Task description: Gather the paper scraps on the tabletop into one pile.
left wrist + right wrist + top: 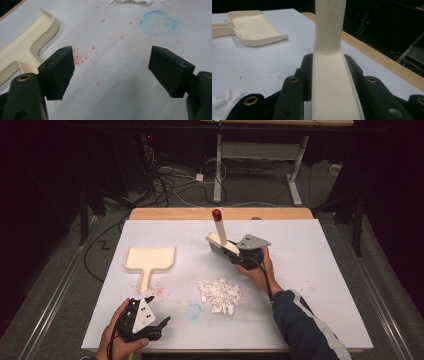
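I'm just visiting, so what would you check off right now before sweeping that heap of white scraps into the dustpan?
1. Right gripper clamped on the brush: ok.
2. Left gripper open, ready to take the dustpan: ok.
3. Dustpan held steady: not ok, it lies free on the table.
4. White scraps gathered in one heap: ok, a few strays lie around.
5. Brush bristles in good shape: cannot tell.

One cream dustpan [150, 259] lies on the tabletop [310, 270]. One cream hand brush [222, 240] with a red-tipped handle. One pile of white paper scraps [220, 296]. One blue chalk ring [194, 310]. Two tongs: left tongs [159, 315], right tongs [235, 251].
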`<state>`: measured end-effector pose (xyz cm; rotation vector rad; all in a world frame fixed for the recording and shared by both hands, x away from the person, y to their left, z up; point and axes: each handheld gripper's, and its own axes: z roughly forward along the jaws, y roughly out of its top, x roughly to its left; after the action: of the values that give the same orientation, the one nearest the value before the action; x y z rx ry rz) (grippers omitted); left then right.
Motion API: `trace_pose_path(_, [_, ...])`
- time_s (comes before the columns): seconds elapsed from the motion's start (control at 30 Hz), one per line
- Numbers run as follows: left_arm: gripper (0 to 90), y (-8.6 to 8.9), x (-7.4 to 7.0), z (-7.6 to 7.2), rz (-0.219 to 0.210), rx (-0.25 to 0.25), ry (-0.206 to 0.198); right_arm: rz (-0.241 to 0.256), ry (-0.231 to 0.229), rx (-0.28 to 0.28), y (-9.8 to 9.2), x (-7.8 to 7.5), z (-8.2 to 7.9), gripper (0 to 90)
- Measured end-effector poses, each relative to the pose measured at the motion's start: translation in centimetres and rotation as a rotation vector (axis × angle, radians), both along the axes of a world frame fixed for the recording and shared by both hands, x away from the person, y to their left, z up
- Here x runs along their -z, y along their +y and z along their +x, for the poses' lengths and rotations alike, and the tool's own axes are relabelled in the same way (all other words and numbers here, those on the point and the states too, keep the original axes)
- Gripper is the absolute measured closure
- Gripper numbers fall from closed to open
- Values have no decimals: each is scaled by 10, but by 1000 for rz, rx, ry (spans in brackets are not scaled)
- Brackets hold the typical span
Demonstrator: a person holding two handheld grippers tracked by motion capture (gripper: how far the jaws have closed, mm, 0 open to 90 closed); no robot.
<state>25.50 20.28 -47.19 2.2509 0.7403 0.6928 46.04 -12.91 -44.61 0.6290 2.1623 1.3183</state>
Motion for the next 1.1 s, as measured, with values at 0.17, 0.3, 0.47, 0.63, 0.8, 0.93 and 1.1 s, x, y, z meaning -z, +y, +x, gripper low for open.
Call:
trace_pose_path(0.17, [199, 1, 0, -2, -5, 6, -1, -10, 31, -61, 26, 6, 5, 681])
trace_pose_path(0.3, [199, 0, 1, -2, 3, 10, 4, -49, 67, -177, 36, 7, -4, 679])
trace_pose_path(0.47, [198, -1, 0, -2, 10, 14, 5, -56, 107, -333, 23, 6, -12, 674])
trace_pose_path(0.63, [198, -2, 2, -2, 15, 21, 14, -33, 146, -479, -1, 0, -19, 676])
trace_pose_path(0.8, [198, -3, 2, -2, 22, 23, 16, -92, 147, -577, -15, -12, -37, 678])
trace_pose_path(0.93, [197, -4, 2, -2, 24, 25, 18, -72, 119, -560, -26, -14, -49, 679])
trace_pose_path(1.1, [197, -5, 3, -2, 32, 27, 20, -36, 62, -411, -38, -22, -55, 679])
